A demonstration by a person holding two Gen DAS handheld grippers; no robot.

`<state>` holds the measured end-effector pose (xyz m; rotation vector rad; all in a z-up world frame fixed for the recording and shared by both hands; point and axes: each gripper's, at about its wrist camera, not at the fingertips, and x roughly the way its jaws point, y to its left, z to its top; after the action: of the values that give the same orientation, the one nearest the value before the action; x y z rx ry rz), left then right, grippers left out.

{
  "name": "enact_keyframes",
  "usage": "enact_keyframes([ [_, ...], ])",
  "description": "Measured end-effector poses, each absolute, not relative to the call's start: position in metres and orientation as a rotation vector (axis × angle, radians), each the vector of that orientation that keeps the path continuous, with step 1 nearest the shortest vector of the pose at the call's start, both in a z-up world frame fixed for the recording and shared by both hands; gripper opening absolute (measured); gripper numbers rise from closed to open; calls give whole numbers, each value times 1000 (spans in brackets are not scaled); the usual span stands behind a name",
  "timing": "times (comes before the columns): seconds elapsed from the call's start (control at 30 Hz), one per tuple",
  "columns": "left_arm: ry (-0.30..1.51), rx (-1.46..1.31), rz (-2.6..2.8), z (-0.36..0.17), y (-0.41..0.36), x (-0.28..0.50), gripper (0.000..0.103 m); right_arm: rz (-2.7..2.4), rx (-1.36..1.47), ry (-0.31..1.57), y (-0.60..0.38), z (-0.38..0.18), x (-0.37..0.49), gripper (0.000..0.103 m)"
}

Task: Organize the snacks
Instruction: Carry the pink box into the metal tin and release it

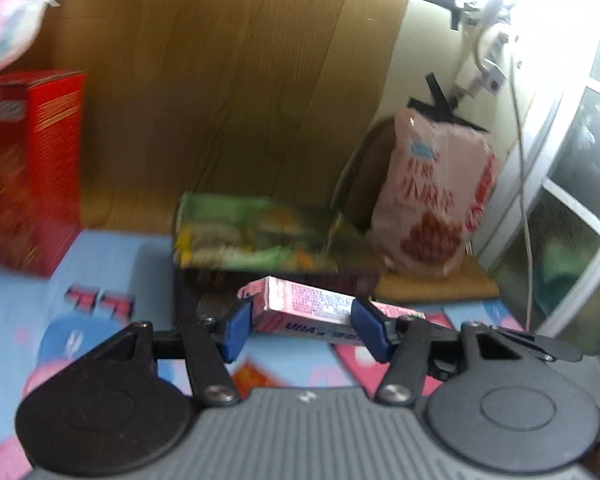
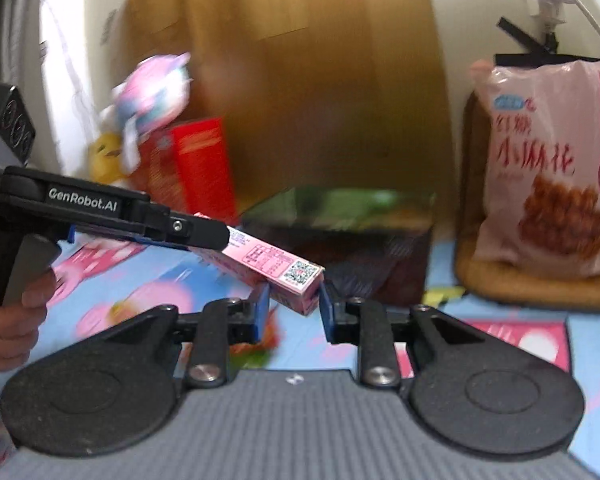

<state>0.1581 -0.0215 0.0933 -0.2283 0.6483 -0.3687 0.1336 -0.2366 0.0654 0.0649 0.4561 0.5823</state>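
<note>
From your right wrist view, a long carton [image 2: 276, 266] sits centre; a box [image 2: 340, 240] lies at twelve o'clock, a bag [image 2: 548, 168] on a mat [image 2: 540, 286] at two, upright cartons [image 2: 196, 164] (toy [image 2: 152, 92] on top) at ten.

Motion blur smears the green package [image 1: 256, 236] in both wrist views, and its print can't be read. The red box [image 1: 32, 168] runs off the left edge of the left view, lettering streaked. A pink plush toy [image 1: 12, 12] is clipped by the top-left corner there. The pink snack box [image 2: 268, 264] has one end tucked under the black arm of the left tongs [image 2: 204, 236], so that end is hidden. The snack bag [image 2: 548, 172] is cut by the right edge. Only part of a hand [image 2: 8, 328] shows, at the left edge.
</note>
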Motion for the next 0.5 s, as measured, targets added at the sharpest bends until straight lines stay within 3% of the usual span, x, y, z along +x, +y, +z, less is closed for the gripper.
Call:
enact_keyframes([
  [0.2, 664, -241, -333, 81, -45, 228, 56, 478, 80, 488, -240, 61, 208, 31],
  [0.3, 682, -197, -265, 70, -55, 249, 67, 426, 55, 501, -234, 53, 228, 33],
  [0.5, 632, -97, -174, 65, -55, 228, 73, 429, 108, 436, -247, 52, 207, 47],
])
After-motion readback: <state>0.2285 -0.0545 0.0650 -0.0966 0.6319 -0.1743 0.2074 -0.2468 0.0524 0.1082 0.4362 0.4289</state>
